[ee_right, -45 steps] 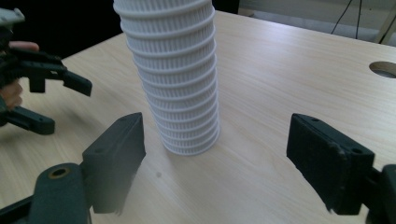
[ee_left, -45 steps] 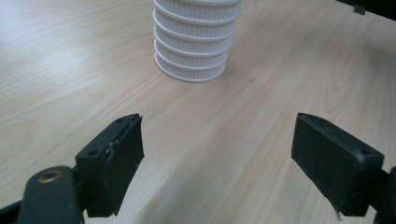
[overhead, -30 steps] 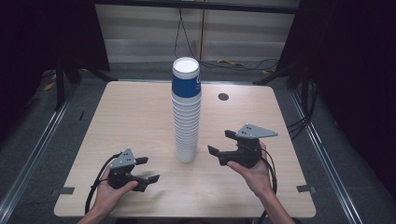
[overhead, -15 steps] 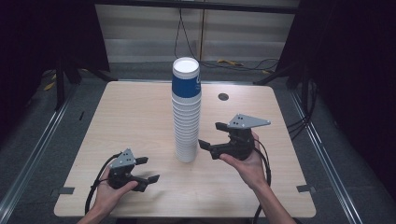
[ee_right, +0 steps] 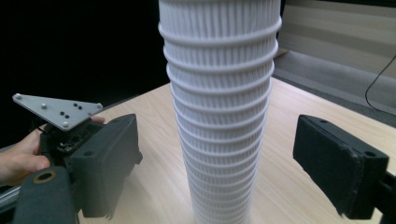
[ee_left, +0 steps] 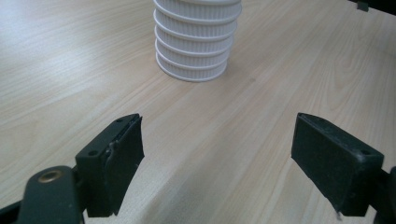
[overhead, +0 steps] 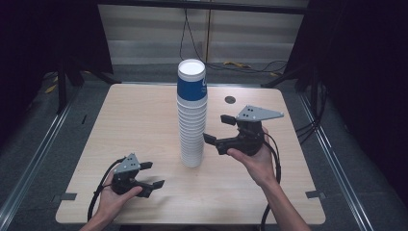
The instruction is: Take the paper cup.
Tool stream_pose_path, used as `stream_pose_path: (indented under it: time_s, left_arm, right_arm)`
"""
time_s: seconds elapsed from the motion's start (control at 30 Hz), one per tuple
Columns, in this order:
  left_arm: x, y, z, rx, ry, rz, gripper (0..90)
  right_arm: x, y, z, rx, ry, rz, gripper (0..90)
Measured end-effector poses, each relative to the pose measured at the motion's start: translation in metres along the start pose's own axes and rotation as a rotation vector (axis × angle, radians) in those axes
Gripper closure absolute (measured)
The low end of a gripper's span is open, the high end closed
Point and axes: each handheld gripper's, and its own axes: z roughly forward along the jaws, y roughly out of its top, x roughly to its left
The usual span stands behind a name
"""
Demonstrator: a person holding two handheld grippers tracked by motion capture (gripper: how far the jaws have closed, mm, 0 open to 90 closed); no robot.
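A tall stack of white ribbed paper cups (overhead: 192,130), topped by a blue-banded cup (overhead: 191,84), stands upright mid-table. My right gripper (overhead: 217,129) hovers just right of the stack at about mid-height, pointing at it. It is open, its jaws have just been opening, and nothing is pressed between them. In the right gripper view the stack (ee_right: 219,112) rises just ahead of the wide-apart pads (ee_right: 109,161). My left gripper (overhead: 153,174) rests low near the table's front left, open and holding nothing. In the left gripper view the stack's base (ee_left: 194,44) is a short way ahead.
The light wooden table (overhead: 134,120) has a small dark round hole (overhead: 230,99) at its back right. Cables trail from both grippers over the front edge. Metal rails (overhead: 33,159) run along the floor on both sides. In the right gripper view, the left gripper (ee_right: 60,116) lies beyond the stack.
The right hand has risen and moved left, closer to the stack, with the jaws a little wider. The left hand and the stack have stayed put.
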Motion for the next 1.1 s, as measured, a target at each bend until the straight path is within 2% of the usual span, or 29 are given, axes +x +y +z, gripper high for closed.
stream_pose_path:
  time_s: [0.17,0.33,0.57,0.8,0.93,1.1]
  left_arm:
    - [0.002,-0.001,0.000,-0.001,0.002,-0.009,16.7]
    - [0.002,-0.001,0.001,0.002,-0.001,-0.002,16.7]
    - [0.002,0.000,0.001,0.003,0.000,-0.004,16.8]
    - [0.002,-0.001,0.002,0.005,-0.005,-0.007,16.7]
    - [0.002,-0.001,0.001,0.004,-0.003,-0.003,16.7]
    - [0.002,-0.001,0.001,0.007,-0.005,-0.004,16.7]
  right_arm:
    - [0.003,0.013,-0.003,-0.022,0.015,-0.009,14.9]
    - [0.004,0.028,-0.006,-0.060,0.022,-0.020,15.1]
    - [0.000,0.047,-0.003,-0.061,0.046,-0.027,14.5]
    - [-0.004,0.061,0.002,-0.066,0.046,-0.032,14.4]
    - [-0.005,0.067,0.003,-0.074,0.046,-0.037,14.2]
    - [-0.003,0.071,0.007,-0.057,0.051,-0.055,14.2]
